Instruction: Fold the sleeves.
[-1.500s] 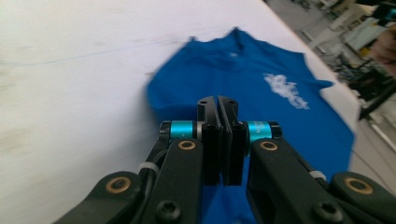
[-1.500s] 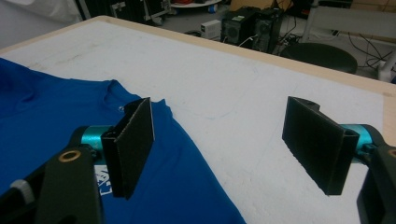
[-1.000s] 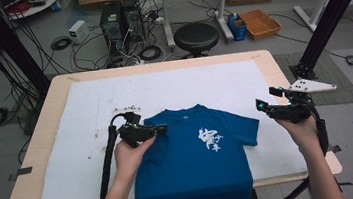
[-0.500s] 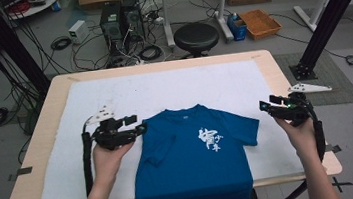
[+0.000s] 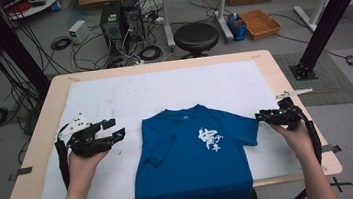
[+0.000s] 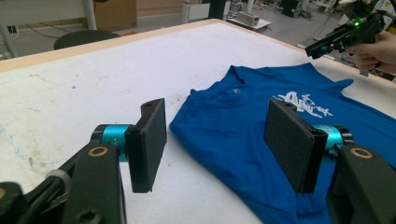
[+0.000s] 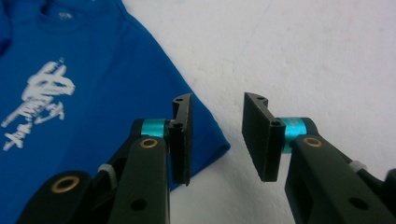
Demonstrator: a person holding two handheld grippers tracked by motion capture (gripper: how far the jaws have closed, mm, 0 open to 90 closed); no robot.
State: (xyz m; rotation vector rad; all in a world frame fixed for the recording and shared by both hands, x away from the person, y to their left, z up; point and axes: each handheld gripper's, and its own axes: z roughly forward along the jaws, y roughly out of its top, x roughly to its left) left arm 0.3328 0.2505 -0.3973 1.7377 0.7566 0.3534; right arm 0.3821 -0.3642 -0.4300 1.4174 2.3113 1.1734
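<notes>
Blue T-shirt [image 5: 192, 163], white chest print, left sleeve folded.

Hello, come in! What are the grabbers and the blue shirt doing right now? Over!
Left gripper open, off the T-shirt. Right gripper jaws just been closing at the sleeve tip, nothing pinched yet. T-shirt flat on the white mat. Nothing blocking.

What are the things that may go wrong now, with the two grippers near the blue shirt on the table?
The right gripper has been closing, its jaws at the sleeve tip with no cloth yet between them; it may pinch only the edge, or miss. The left sleeve lies folded over the blue T-shirt; the open left gripper beside it holds nothing. The shirt's hem hangs over the table's near edge, so a pull might drag it off.
</notes>
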